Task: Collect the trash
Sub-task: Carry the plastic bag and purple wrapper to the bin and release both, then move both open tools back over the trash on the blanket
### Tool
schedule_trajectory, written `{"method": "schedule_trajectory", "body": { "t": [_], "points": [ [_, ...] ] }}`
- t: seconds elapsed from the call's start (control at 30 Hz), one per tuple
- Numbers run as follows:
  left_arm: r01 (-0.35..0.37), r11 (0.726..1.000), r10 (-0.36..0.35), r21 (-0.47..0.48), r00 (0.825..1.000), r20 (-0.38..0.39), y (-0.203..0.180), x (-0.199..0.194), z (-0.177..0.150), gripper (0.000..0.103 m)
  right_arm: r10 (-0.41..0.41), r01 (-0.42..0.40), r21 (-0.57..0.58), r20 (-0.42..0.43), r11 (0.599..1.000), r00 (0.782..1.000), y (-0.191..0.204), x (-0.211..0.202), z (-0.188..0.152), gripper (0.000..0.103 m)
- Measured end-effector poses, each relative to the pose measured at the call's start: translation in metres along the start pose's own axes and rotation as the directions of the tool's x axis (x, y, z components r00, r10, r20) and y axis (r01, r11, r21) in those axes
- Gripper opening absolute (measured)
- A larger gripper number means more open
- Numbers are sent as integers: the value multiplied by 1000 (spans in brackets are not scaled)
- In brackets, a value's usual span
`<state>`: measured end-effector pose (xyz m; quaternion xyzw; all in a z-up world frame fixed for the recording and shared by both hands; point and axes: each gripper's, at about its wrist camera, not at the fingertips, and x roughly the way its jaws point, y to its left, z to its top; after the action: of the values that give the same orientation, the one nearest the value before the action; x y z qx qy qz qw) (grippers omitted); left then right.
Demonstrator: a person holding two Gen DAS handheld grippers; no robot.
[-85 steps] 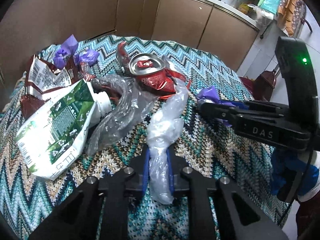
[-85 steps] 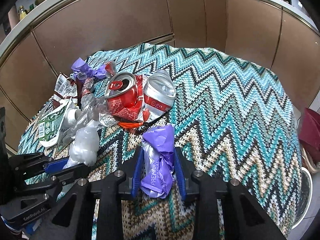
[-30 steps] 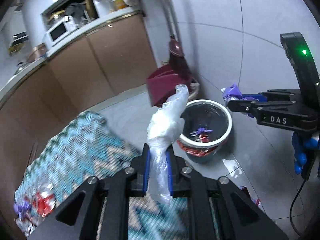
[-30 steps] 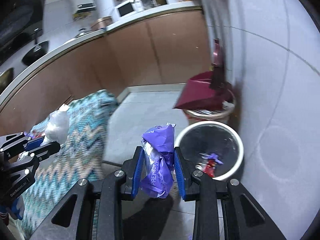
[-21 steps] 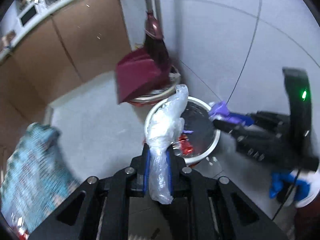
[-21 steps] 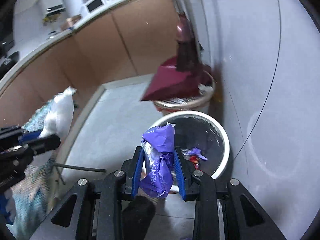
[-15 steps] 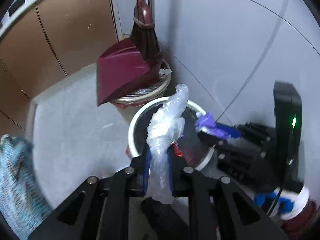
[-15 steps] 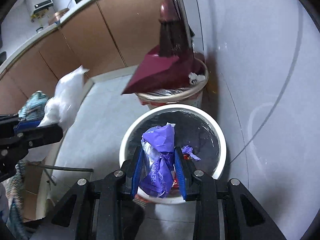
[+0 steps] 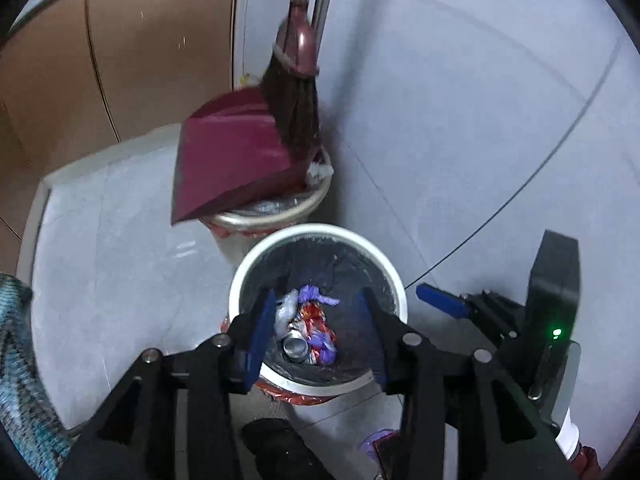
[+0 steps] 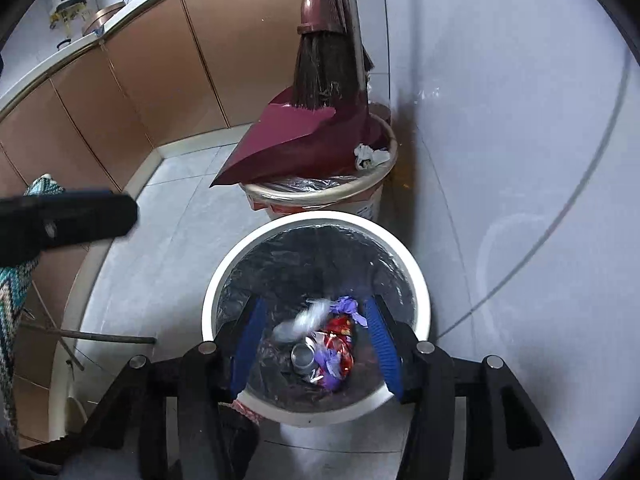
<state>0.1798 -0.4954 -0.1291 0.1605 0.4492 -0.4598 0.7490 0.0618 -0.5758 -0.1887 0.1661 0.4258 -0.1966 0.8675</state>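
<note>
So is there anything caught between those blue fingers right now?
No, the right gripper stands open with nothing between its pads, and the trash lies below in the white bin.

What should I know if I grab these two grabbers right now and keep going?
Left gripper: open, nothing between its fingers, jaws just opened over the white bin.
Right gripper: open and empty too, jaws just opened above the same bin.
In the bin: clear plastic bag, purple wrappers, a can, red wrappers.
Done: both held pieces dropped in.
Left: one purple scrap lies on the floor beside the bin. Whether the zigzag cloth holds more can't be seen.
</note>
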Motion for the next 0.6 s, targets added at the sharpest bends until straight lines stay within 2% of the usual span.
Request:
{"method": "schedule_trajectory", "body": {
  "t": [0.2, 0.33, 0.47, 0.6],
  "points": [
    [-29, 999, 32, -20, 992, 122, 4, -74, -29, 41, 29, -28, -23, 61, 999, 998, 28, -62, -8, 50],
    [-47, 999, 51, -26, 980, 194, 7, -134, -59, 41, 52, -45, -66, 120, 997, 991, 56, -115, -13, 50],
    [-90, 995, 97, -42, 964, 248, 16, -196, -96, 41, 112, -88, -132, 186, 987, 976, 93, -175, -20, 50],
    [-135, 988, 153, -78, 945, 288, 33, -252, -142, 41, 201, -159, -195, 216, 968, 956, 133, -215, -28, 50]
  ]
}}
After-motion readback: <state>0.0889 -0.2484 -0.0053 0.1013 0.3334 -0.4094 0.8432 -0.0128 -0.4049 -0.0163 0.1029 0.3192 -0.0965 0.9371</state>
